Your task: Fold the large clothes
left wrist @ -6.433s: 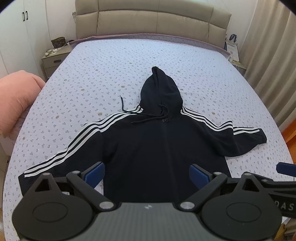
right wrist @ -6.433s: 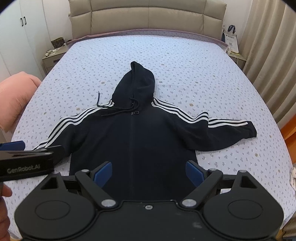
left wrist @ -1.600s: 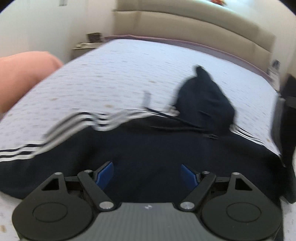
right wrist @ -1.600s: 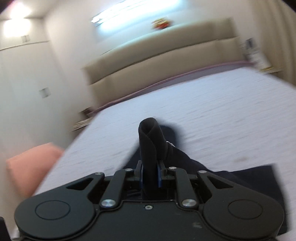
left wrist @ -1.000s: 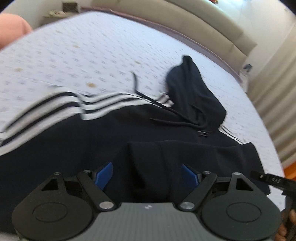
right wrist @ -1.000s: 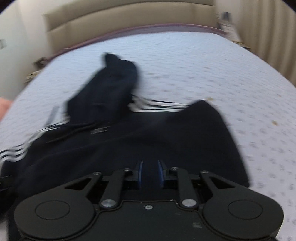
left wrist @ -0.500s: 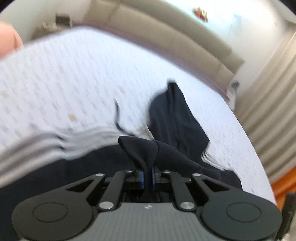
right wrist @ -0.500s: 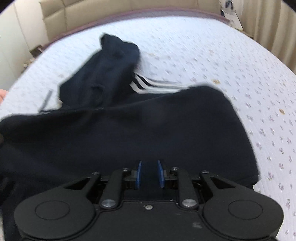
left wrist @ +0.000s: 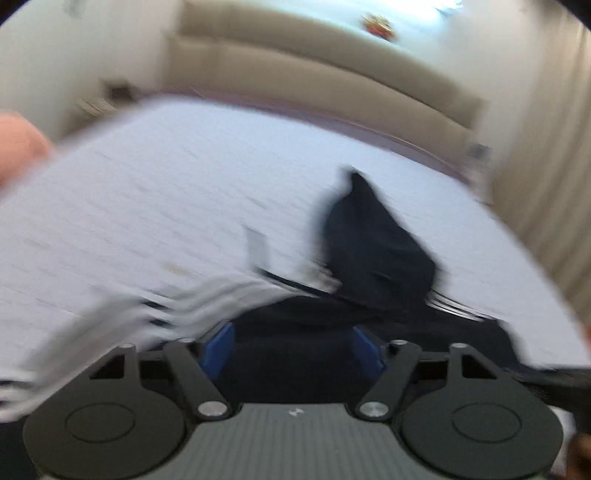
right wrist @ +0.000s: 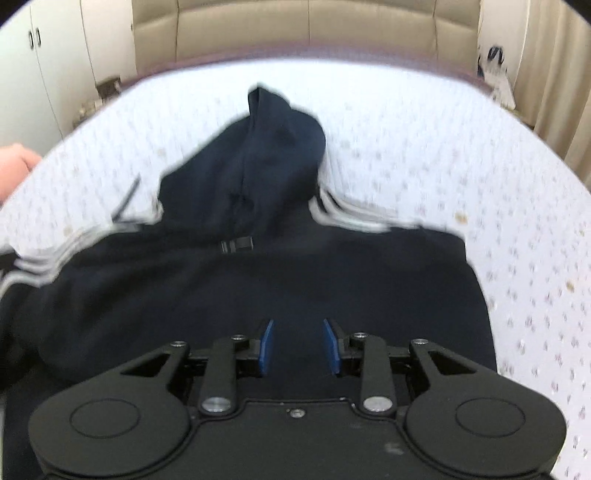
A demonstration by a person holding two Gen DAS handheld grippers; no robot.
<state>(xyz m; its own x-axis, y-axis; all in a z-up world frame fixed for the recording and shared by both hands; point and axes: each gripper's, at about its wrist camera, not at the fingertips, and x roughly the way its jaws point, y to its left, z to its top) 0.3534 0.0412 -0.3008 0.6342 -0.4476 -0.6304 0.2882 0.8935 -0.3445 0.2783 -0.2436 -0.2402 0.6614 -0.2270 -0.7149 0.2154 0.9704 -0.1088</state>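
A black hoodie with white sleeve stripes [right wrist: 258,280] lies on the bed, hood [right wrist: 258,147] toward the headboard. Its right sleeve is folded in over the body; the left striped sleeve [left wrist: 155,306] still lies out to the side. My right gripper [right wrist: 298,345] is open just above the hoodie's body, nothing between its blue pads. My left gripper [left wrist: 291,349] is open over the hoodie's body near the left shoulder, black cloth showing between its pads. The left wrist view is blurred, with the hood [left wrist: 373,251] ahead.
The bed [right wrist: 480,166] has a pale flowered sheet and a beige padded headboard [right wrist: 295,26]. A pink cushion [right wrist: 14,162] lies at the left edge. A nightstand [right wrist: 99,96] and white wardrobe stand at the left, curtains [right wrist: 554,74] at the right.
Half a second ago both grippers were shut on hoodie cloth. Now both have opened and let the cloth go. The left view has swung upward and is blurred.
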